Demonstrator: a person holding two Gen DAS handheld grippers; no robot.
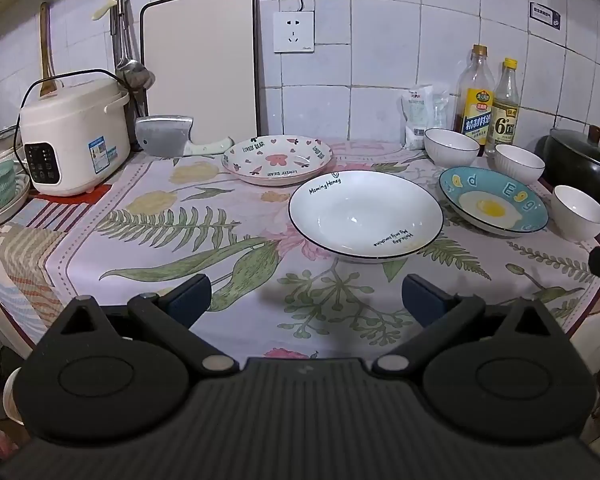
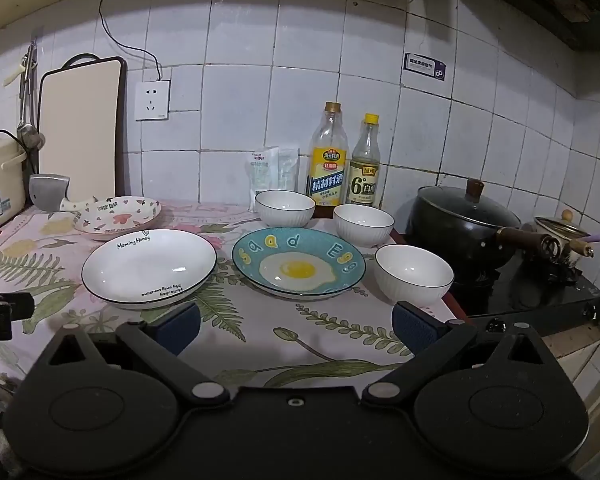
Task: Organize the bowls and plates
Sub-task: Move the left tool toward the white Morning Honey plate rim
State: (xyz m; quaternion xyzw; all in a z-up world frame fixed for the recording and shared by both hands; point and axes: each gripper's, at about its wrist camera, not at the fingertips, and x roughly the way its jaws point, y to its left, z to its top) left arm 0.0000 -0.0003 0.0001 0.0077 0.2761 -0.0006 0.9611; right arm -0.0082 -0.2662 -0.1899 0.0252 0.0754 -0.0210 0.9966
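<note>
Your left gripper was spread wide and held nothing. It hung low over the front of the flowery cloth, level and pointing at the wall. Its black fingers ended in blue bumpy pads. Just ahead sat the round white plate with a thin dark rim and small writing. Behind it, near the wall, lay the heart plate, shiny with pink shapes. Beside the white plate, nearly touching, sat the blue egg plate.

Your right gripper was also spread wide and empty, level above the cloth. Its blue pads pointed toward the egg plate. Three little white bowls with ribbed sides stood around that plate: one bowl just past the right pad, a second bowl behind it, and a third bowl by the bottles.

A black pot with a lid sat on the stove to the right. The rice cooker stood at the left, cut off in the right view. A cleaver leaned near the tall smooth cutting board. The bag by the wall was hard to read.
</note>
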